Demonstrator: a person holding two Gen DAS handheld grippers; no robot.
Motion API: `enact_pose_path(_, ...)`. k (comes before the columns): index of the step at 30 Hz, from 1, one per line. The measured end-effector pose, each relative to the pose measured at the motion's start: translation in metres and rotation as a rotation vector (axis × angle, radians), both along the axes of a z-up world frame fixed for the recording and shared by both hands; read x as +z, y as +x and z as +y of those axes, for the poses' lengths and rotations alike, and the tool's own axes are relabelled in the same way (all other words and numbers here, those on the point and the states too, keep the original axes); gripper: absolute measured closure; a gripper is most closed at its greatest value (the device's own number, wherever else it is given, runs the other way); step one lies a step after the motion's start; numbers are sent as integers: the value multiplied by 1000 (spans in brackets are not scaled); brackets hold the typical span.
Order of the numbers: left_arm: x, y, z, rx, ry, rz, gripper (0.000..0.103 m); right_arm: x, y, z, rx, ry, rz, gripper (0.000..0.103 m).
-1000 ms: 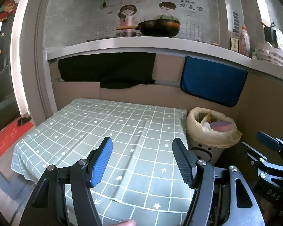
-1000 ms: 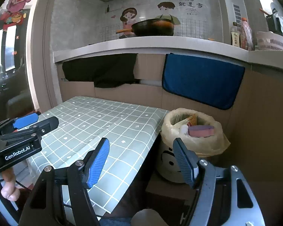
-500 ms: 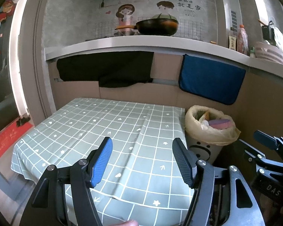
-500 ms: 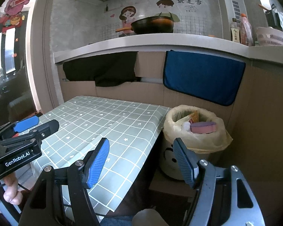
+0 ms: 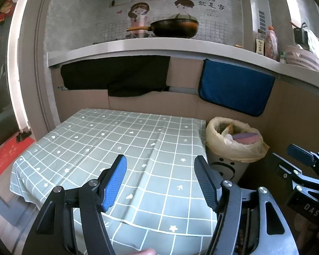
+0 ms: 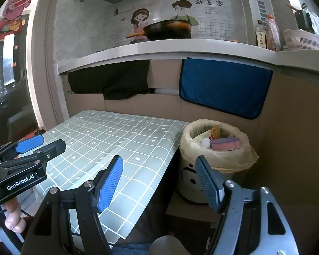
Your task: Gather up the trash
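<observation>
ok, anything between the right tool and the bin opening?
Nothing visible. The right tool is open and empty, and the space up to the lined trash bin is free. The bin's mouth is uncovered, though a pink sponge and wrappers fill it near the rim.

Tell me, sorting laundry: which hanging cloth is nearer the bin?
The blue cloth, hanging just above the bin; the black cloth hangs farther left.

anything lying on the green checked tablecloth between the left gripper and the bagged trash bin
No, that stretch of green checked tablecloth is bare in the left wrist view, from the left gripper to the bagged trash bin.
</observation>
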State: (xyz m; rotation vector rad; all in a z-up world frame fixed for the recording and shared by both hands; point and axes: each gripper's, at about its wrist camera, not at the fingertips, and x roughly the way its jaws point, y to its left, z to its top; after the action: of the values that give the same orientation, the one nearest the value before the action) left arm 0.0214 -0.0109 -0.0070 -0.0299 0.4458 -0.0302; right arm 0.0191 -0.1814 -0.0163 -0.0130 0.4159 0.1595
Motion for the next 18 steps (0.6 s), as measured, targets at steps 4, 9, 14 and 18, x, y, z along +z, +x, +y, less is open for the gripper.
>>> enact_pose_path(4, -1, 2, -3, -16, -2, 7, 37, 0, -1, 0, -2, 0, 0, 34)
enact_pose_path(9, -2, 3, -4, -26, -6, 13, 37, 0, -1, 0, -2, 2, 1, 34)
enact_pose_path(14, -2, 2, -5, -24, -7, 12, 37, 0, -1, 0, -2, 0, 0, 34)
enact_pose_path(18, -2, 1, -5, -32, 0, 11, 37, 0, -2, -2, -5, 0, -1, 34)
